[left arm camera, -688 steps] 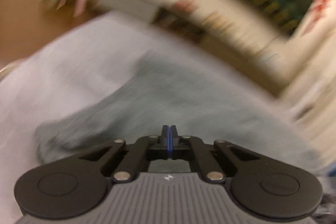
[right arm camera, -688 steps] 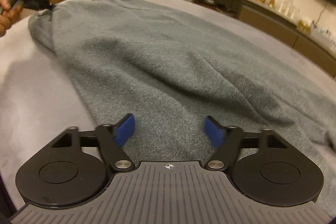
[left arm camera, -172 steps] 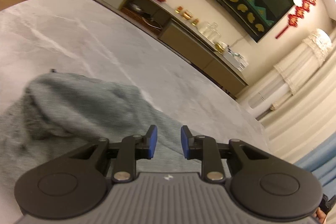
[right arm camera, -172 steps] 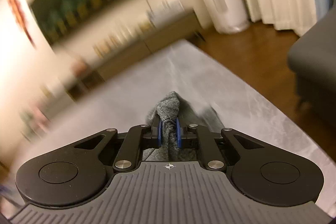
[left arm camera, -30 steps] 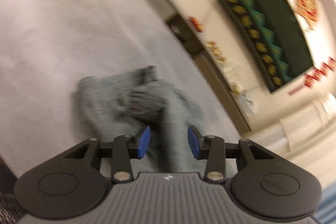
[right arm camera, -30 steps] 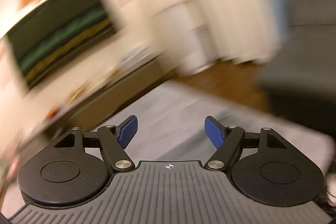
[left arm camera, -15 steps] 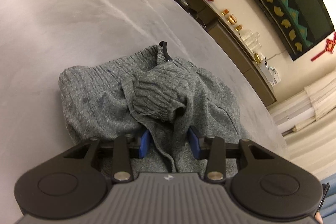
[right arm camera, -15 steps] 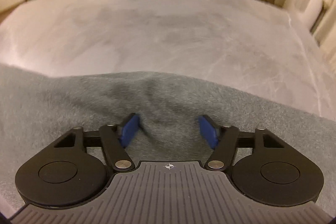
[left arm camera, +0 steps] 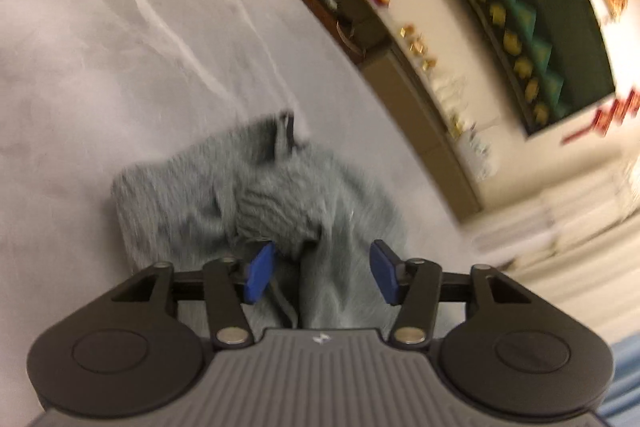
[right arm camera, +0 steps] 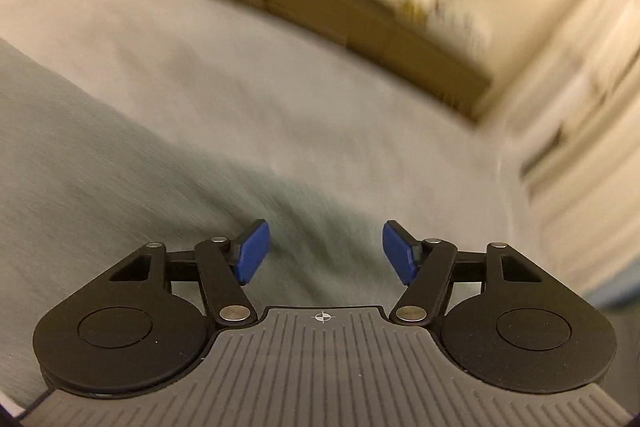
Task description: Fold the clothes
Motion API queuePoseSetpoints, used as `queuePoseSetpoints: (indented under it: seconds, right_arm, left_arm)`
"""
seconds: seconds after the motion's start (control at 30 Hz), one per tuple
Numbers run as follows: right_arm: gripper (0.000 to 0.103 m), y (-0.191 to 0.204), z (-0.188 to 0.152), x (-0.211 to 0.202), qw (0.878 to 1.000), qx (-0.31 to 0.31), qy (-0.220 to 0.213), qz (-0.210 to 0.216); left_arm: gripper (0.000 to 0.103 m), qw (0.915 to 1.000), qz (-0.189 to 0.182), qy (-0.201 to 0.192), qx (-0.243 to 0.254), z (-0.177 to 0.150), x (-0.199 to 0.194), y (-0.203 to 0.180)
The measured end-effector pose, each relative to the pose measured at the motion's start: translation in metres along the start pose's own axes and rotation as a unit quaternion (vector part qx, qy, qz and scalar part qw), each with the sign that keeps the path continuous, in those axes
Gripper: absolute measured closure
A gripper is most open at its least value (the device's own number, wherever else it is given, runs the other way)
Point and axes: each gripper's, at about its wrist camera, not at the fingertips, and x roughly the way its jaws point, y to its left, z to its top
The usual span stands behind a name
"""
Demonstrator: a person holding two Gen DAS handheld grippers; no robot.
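The grey knitted sweater [left arm camera: 256, 195] lies on the pale marbled grey desk [left arm camera: 100, 27], bunched into a thick, uneven bundle and not into a flat packet. In my left wrist view it sits just ahead of the left claw [left arm camera: 322, 269], running from the centre toward 10 o'clock, with a ribbed cuff or hem [left arm camera: 276, 215] humped on top and a small dark tab [left arm camera: 286, 131] poking up at the far edge toward 12 o'clock. A strip of the knit runs back between the blue pads, but they stand clear of it on both sides: the left claw has just been opening and is released, gripping nothing.

In my right wrist view the same grey cloth [right arm camera: 100, 167] spreads smooth from 9 o'clock down under the right claw [right arm camera: 324, 253]. That claw is released too; it has just widened a touch, with fabric below the pads and none pinched between them. Both views are smeared, so I can't read the finer creases.

My judgement: the garment has been gathered in, so some folding is behind me, but the result is lumpy. Left to do: flatten the humped cuff, square the edges, and make a last fold or tidy.

Beyond the desk at 1 o'clock stands a long low brown sideboard [left arm camera: 400, 75], under a dark green wall panel [left arm camera: 540, 15].
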Motion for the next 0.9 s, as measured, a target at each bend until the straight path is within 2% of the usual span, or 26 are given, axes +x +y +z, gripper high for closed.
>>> queuePoseSetpoints:
  seconds: [0.07,0.13,0.17,0.27,0.43,0.47,0.53,0.6,0.67,0.77,0.9]
  right_arm:
    - [0.033,0.028,0.012,-0.027,0.998,-0.004,-0.048,0.037]
    - [0.025,0.062,0.023,-0.052,0.992,-0.016,-0.092,0.086]
    - [0.018,0.079,0.028,-0.063,0.987,-0.023,-0.113,0.11]
    - [0.017,0.137,0.048,-0.084,0.969,-0.058,-0.156,0.181]
    - [0.017,0.225,0.078,-0.097,0.938,-0.099,-0.167,0.289]
    - [0.019,0.24,0.082,-0.097,0.933,-0.11,-0.166,0.3]
    - [0.035,0.267,0.087,-0.085,0.927,-0.14,-0.155,0.31]
    - [0.077,0.283,0.089,-0.073,0.929,-0.153,-0.128,0.312]
    - [0.092,0.281,0.1,-0.064,0.939,-0.129,-0.117,0.296]
    - [0.095,0.256,0.112,-0.064,0.945,-0.064,-0.128,0.294]
    - [0.096,0.234,0.117,-0.069,0.946,-0.027,-0.145,0.288]
  left_arm:
    - [0.048,0.9999,0.011,0.007,0.01,0.011,0.003,0.001]
    - [0.048,0.9998,0.012,0.017,0.005,0.018,0.008,0.004]
    - [0.048,0.9997,0.009,0.02,-0.001,0.021,0.01,0.007]
    - [0.047,0.9997,0.0,0.022,-0.004,0.023,0.01,0.011]
    - [0.046,0.9987,-0.016,0.036,0.033,0.023,0.01,0.009]
    - [0.046,0.9988,-0.019,0.035,0.026,0.024,0.009,0.011]
    - [0.046,0.9992,-0.027,0.029,0.006,0.027,0.003,0.015]
    - [0.046,0.999,-0.04,0.018,-0.003,0.03,-0.003,0.015]
    - [0.046,0.9987,-0.05,0.007,-0.009,0.031,-0.007,0.014]
    - [0.046,0.9963,-0.074,0.004,-0.043,0.024,-0.01,0.013]
    - [0.043,0.9939,-0.092,-0.002,-0.061,0.005,0.001,0.0]
